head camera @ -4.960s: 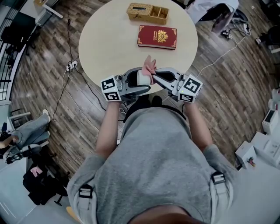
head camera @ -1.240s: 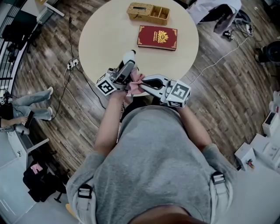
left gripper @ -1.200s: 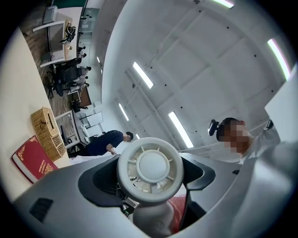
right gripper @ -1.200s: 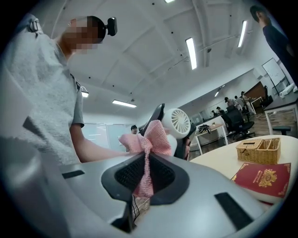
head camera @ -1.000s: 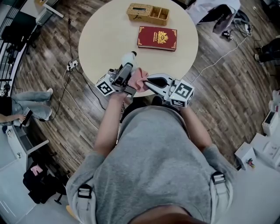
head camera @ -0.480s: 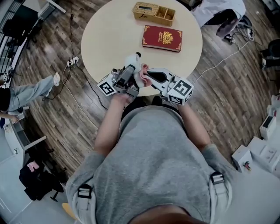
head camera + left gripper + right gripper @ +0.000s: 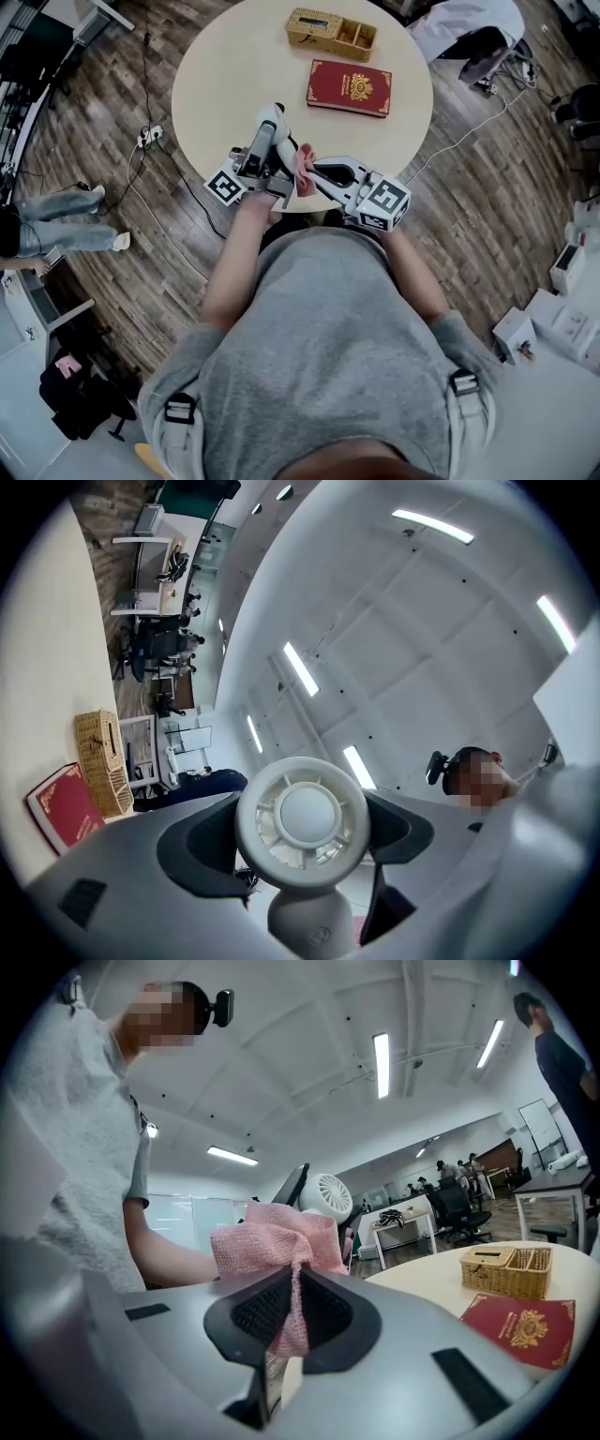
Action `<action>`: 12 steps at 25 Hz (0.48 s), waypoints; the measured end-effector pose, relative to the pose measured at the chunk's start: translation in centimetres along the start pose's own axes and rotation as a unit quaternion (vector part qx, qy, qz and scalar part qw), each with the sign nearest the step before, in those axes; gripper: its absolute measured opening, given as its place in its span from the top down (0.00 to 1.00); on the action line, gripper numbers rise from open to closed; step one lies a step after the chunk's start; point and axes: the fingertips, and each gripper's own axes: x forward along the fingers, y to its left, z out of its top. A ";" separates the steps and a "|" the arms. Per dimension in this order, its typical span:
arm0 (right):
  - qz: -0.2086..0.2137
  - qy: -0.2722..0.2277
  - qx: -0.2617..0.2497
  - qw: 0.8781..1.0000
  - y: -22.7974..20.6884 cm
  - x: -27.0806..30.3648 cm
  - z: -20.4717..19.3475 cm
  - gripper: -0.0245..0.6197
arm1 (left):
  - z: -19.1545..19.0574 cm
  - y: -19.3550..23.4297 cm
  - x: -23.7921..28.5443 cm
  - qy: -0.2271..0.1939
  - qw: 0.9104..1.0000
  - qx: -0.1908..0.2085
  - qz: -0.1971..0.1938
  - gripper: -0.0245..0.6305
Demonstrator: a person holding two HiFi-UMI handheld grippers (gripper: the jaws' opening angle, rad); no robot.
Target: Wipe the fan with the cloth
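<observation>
My left hand-held gripper (image 7: pixel 300 860) is closed on the fan (image 7: pixel 302 819). Its dark pads stand on either side of the white body, and the round grille faces the camera against the ceiling. From above, the fan is over the near edge of the round worktop (image 7: pixel 216 66), its head pointing away from me.

My right hand-held gripper (image 7: pixel 292 1314) is pinched tight on the pink cloth (image 7: pixel 274 1241) — the cloth bunches up above the jaws and a strip of it hangs down between them. In the head view the cloth sits just beside the fan's lower part and the left jaws. I cannot tell whether it actually touches the fan. In the right gripper view the fan's grille shows just behind the bunched cloth.

Further back on the worktop lies a red book (image 7: pixel 349 87) with a gold emblem, and beyond it a wicker box (image 7: pixel 330 28) — both well apart from the fan.
</observation>
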 end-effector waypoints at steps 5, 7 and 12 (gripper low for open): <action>0.017 0.005 -0.010 1.000 0.7 2.2 1.0 0.91 | 2.3 1.7 -0.3 -0.008 0.999 0.016 0.045 0.37; 0.024 0.008 -0.021 0.999 1.1 3.4 1.5 0.91 | 3.0 2.2 -0.2 0.002 0.998 0.028 0.059 0.37; 0.028 -0.004 -0.030 0.999 1.4 6.6 3.0 0.91 | 3.5 3.7 -1.1 0.069 0.989 0.083 0.105 0.37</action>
